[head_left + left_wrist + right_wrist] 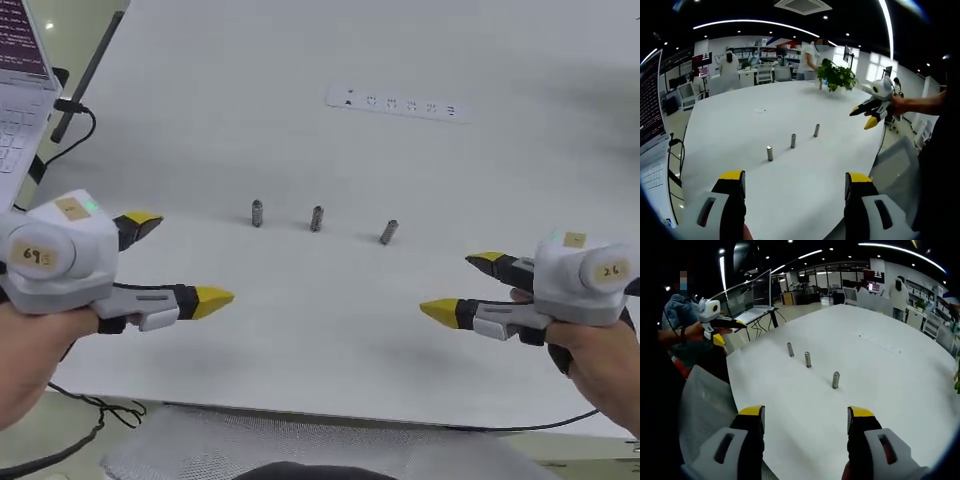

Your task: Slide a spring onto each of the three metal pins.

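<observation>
Three small metal pins stand in a row on the white table, each with a spring around it: the left pin [257, 213] [770, 153] [790, 349], the middle pin [316, 219] [793, 141] [808, 359] and the right pin [389, 232] [816, 130] [836, 380], which leans a little. My left gripper [178, 260] [794, 186] is open at the near left, well short of the pins. My right gripper [462, 285] [805, 421] is open at the near right, with nothing between its yellow-tipped jaws.
A white power strip [399, 104] lies on the table [330, 320] beyond the pins. A laptop [18, 90] with a black cable sits at the far left edge. A potted plant [836, 76] stands on the far end of the table. People stand in the room behind.
</observation>
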